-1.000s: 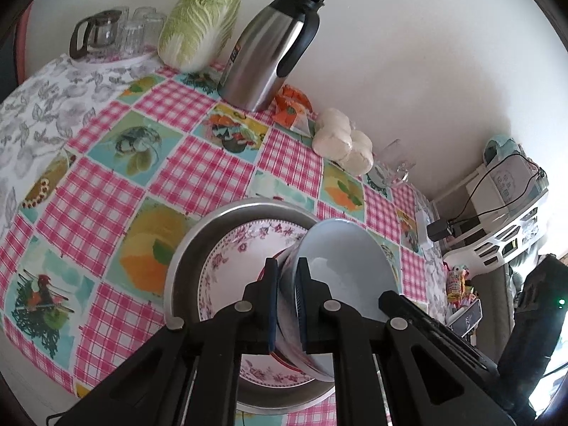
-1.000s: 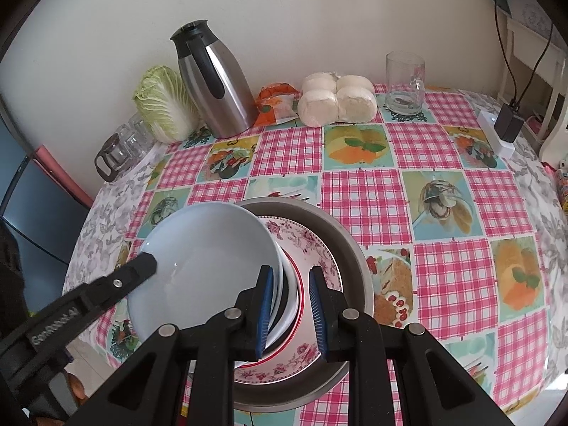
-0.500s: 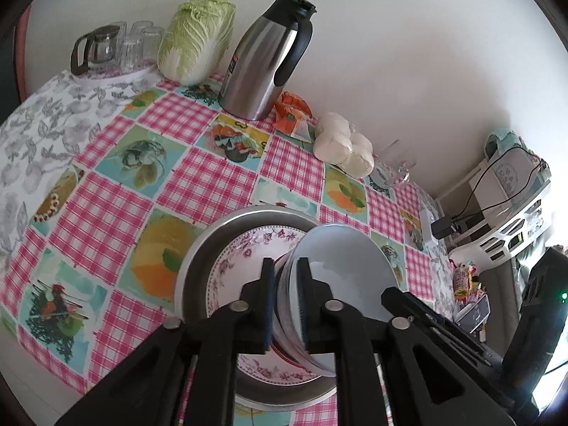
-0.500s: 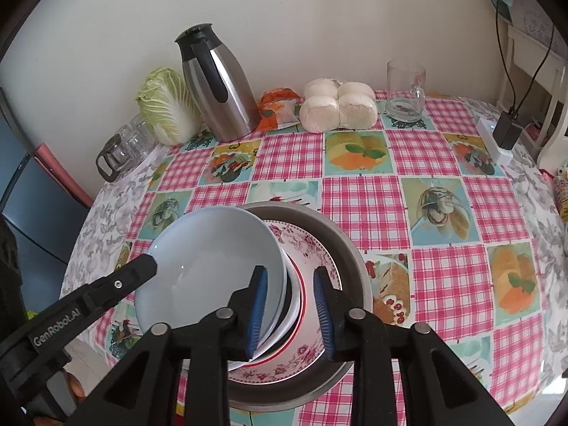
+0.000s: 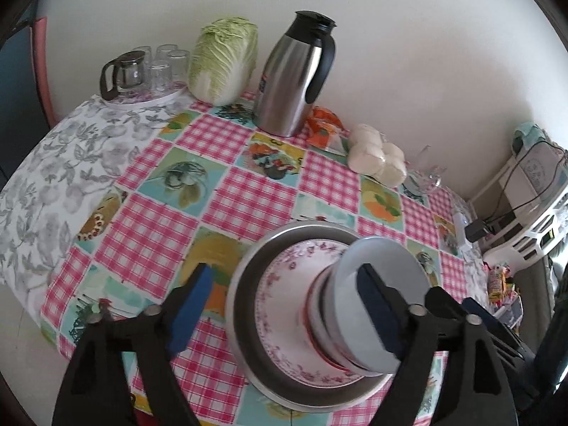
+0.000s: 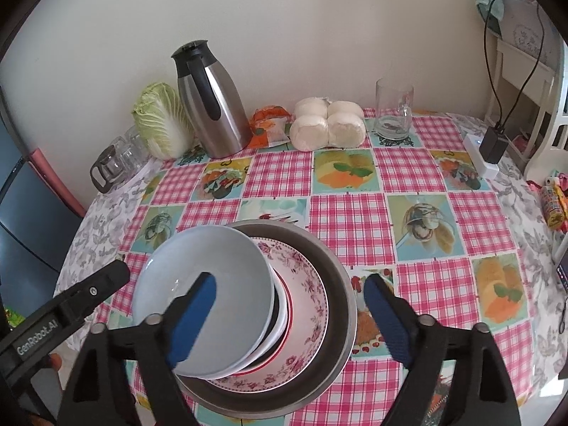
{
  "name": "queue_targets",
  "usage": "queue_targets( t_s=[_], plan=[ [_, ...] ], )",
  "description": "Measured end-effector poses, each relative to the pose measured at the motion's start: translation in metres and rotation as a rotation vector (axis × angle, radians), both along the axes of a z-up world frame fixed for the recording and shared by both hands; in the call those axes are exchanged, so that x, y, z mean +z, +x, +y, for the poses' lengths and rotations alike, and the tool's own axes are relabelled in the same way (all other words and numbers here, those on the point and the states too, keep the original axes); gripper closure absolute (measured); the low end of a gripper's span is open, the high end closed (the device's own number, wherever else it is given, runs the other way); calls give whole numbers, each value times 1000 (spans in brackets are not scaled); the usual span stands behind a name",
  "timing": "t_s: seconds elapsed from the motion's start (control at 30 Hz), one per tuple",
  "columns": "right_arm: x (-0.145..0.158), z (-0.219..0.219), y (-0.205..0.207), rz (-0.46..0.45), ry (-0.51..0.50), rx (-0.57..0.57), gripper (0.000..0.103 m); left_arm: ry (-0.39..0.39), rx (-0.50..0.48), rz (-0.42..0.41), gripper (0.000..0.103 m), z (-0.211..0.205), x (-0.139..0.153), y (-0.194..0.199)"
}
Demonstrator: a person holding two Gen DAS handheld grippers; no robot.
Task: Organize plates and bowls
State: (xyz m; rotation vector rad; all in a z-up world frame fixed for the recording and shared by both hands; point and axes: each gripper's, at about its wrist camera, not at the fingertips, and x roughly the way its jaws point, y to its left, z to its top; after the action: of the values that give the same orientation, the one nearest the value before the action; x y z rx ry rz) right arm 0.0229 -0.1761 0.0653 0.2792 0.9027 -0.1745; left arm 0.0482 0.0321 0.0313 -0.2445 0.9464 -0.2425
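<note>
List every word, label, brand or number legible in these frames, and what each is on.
"GenRobot.AI": white lettering on the black arm of the left gripper, seen in the right wrist view.
Label on the steel thermos, low on its left side: too small and blurred to read.
Snack packets at the table's right edge: print unreadable.
Orange packet: no readable text.

Each set of tongs, the left tongs [image 5: 284,309] and the right tongs [image 6: 289,314], is built of matte black plastic arms joined by round silver screws. The inner faces of the fingers [image 6: 193,316] are covered with ribbed blue pads. White lettering reading "GenRobot.AI" is printed along a black arm seen left of the right tongs.
</note>
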Motion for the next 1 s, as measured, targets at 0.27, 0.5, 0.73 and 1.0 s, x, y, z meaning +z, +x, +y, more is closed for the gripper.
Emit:
queue_targets(
  t_s=[0.27, 0.5, 0.73, 1.0],
  plan=[
    [4, 2, -7, -21, -36, -8, 0, 77, 17, -35, 1, 2, 1, -7],
    [6, 3, -26, -28, -62, -18, 0, 107, 5, -58, 1, 2, -2, -24],
    [4, 10, -52, -45, -71, -19, 0, 130, -26, -65, 1, 1, -5, -44],
    [-7, 12, -83, -53, -89, -28, 0, 128, -71, -87, 1, 5, -11, -73]
  ],
)
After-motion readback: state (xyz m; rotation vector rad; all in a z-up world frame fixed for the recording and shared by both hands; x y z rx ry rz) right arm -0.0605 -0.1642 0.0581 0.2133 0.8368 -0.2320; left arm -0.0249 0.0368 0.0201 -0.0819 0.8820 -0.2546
